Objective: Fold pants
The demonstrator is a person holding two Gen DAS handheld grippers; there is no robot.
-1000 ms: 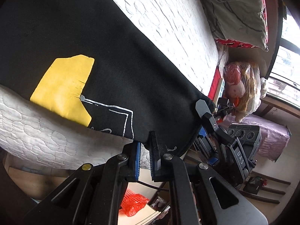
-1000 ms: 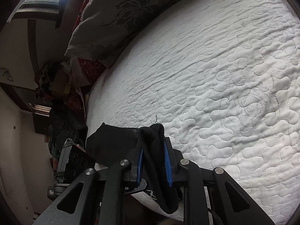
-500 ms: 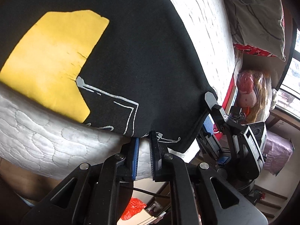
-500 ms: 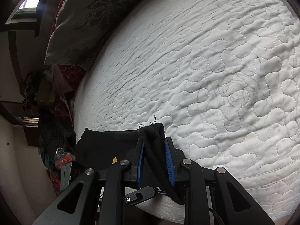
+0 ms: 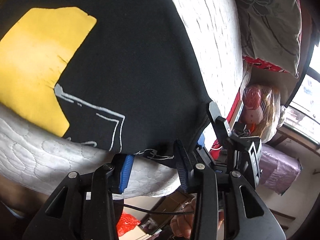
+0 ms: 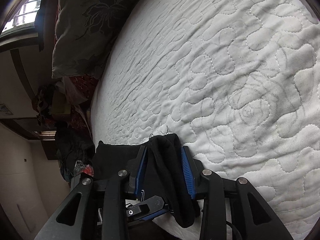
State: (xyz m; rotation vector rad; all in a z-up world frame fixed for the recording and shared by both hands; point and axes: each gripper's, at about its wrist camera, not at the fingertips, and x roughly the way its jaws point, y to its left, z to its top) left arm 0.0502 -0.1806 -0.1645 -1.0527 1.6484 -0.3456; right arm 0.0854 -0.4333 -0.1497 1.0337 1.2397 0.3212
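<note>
The black pants [image 5: 128, 76] lie spread flat on the white quilted bed [image 5: 60, 160], their hem hanging just over the bed's near edge, and everything here is placed against that edge. Farthest left on the pants, well back from the edge, sits a large yellow patch [image 5: 38, 64], with thin white printed lines running from it down to the hem. At the edge itself the left tool [image 5: 154, 166] points down at the hem with its jaws parted; they have just been opening, the blue pads [image 5: 125, 172] stand clear of the cloth on either side, and only the hem's lowest fold dips into the gap without being pinched. Further right along the same edge, at the pants' corner, the right tool [image 6: 165, 172] straddles a bunched ridge of black fabric; its jaws have also just been opening, and the cloth stands loosely between the pads, no longer squeezed, with a tail of it draped over the bed's edge below. To the right of that corner the bed's quilted top is bare. A grey flowered pillow [image 6: 90, 26] lies at the bed's far end, well away from the pants.
</note>
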